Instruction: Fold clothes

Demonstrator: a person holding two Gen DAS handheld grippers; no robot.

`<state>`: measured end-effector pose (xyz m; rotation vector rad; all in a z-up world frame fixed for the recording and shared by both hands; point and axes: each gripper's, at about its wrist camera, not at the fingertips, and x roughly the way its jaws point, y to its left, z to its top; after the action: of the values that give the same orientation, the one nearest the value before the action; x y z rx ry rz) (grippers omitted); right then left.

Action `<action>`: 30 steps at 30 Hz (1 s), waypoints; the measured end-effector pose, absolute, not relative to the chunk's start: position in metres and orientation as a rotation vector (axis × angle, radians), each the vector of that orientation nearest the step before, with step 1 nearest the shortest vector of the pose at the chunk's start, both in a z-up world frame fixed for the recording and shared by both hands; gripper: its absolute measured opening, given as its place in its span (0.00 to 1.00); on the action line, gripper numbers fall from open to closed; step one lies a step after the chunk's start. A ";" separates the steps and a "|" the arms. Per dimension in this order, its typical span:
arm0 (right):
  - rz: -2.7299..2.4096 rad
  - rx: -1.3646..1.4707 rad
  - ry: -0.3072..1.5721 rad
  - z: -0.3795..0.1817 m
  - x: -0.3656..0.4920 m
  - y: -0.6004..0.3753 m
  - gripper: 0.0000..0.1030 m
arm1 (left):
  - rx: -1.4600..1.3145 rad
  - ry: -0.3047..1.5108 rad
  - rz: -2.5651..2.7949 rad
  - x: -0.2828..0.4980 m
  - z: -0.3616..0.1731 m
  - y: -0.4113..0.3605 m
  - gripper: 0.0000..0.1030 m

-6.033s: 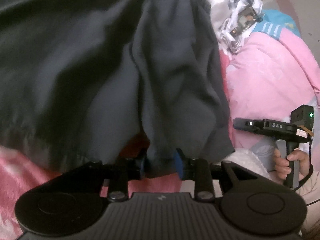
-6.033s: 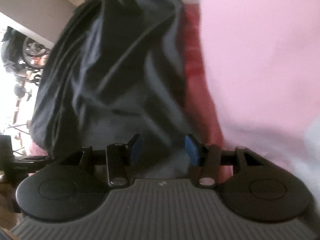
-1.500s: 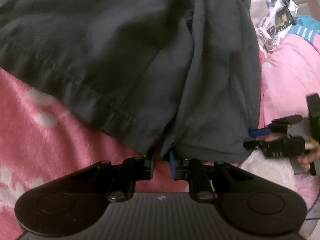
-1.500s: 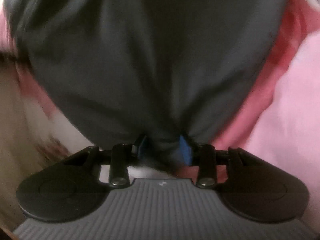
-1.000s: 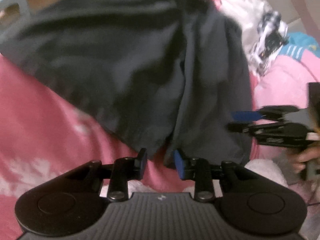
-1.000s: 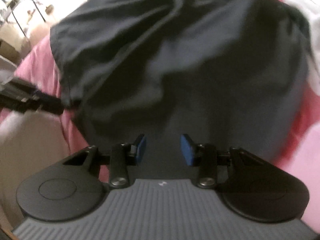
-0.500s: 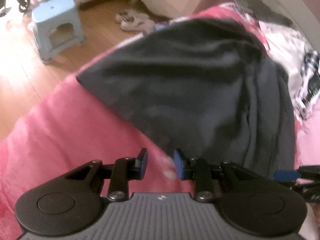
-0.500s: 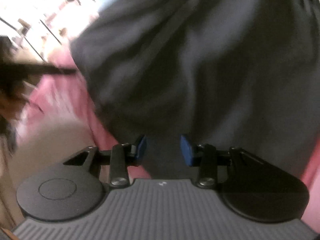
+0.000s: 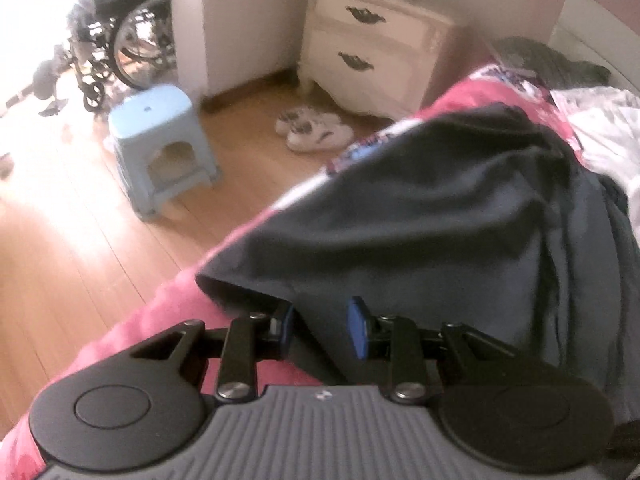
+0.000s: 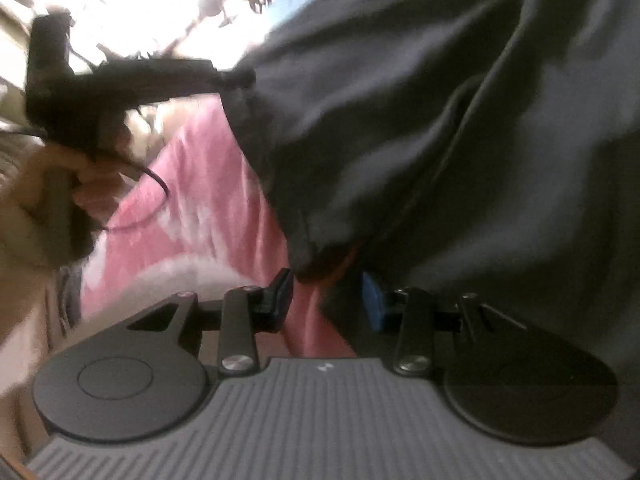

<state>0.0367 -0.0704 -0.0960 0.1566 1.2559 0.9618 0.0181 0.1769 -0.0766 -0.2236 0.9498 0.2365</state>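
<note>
A dark grey garment lies rumpled on the pink bedspread. My left gripper stands open low over the garment's near left corner. The cloth's edge runs through the gap without either blue pad pressing on it. In the right wrist view the same garment fills the right side, and a folded corner of it hangs just above my open right gripper. The left gripper, blurred, reaches the garment's far edge, with a hand on its handle.
Beyond the bed's edge is a wooden floor with a pale blue stool, white slippers, a white nightstand and a wheelchair. Pale clothes lie on the bed at the far right.
The left view swung up and to the left, from the garment toward the floor and furniture. The right gripper moved to the garment's left corner, and the left gripper drew closer in its view.
</note>
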 end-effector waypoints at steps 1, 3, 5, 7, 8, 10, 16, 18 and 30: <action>0.940 0.192 1.216 -0.091 0.045 -0.072 0.35 | -0.224 0.948 0.244 0.020 -0.077 0.177 0.28; 0.893 0.244 1.136 -0.083 0.063 -0.073 0.35 | -0.224 0.952 0.244 0.022 -0.077 0.175 0.28; 0.853 0.268 1.090 -0.082 0.076 -0.069 0.35 | -0.204 0.956 0.239 0.022 -0.078 0.170 0.29; 0.829 0.275 1.086 -0.090 0.082 -0.061 0.35 | -0.181 0.961 0.234 0.021 -0.080 0.166 0.30; 0.826 0.264 1.105 -0.097 0.082 -0.056 0.35 | -0.174 0.964 0.232 0.021 -0.081 0.164 0.31; 0.836 0.191 1.209 -0.118 0.072 -0.048 0.35 | -0.167 0.968 0.230 0.019 -0.082 0.164 0.31; 0.896 0.153 1.276 -0.118 0.042 -0.055 0.35 | -0.171 0.983 0.261 0.013 -0.086 0.168 0.31; 0.894 0.181 1.237 -0.107 0.046 -0.057 0.35 | -0.172 0.982 0.269 0.011 -0.085 0.168 0.31; 0.998 0.226 1.243 -0.144 0.049 -0.030 0.38 | -0.101 0.955 0.326 0.029 -0.072 0.169 0.34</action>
<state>0.0487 -0.0296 -0.1439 0.2260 1.2428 0.9976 0.0291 0.1693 -0.0722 -0.1014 0.9546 0.3258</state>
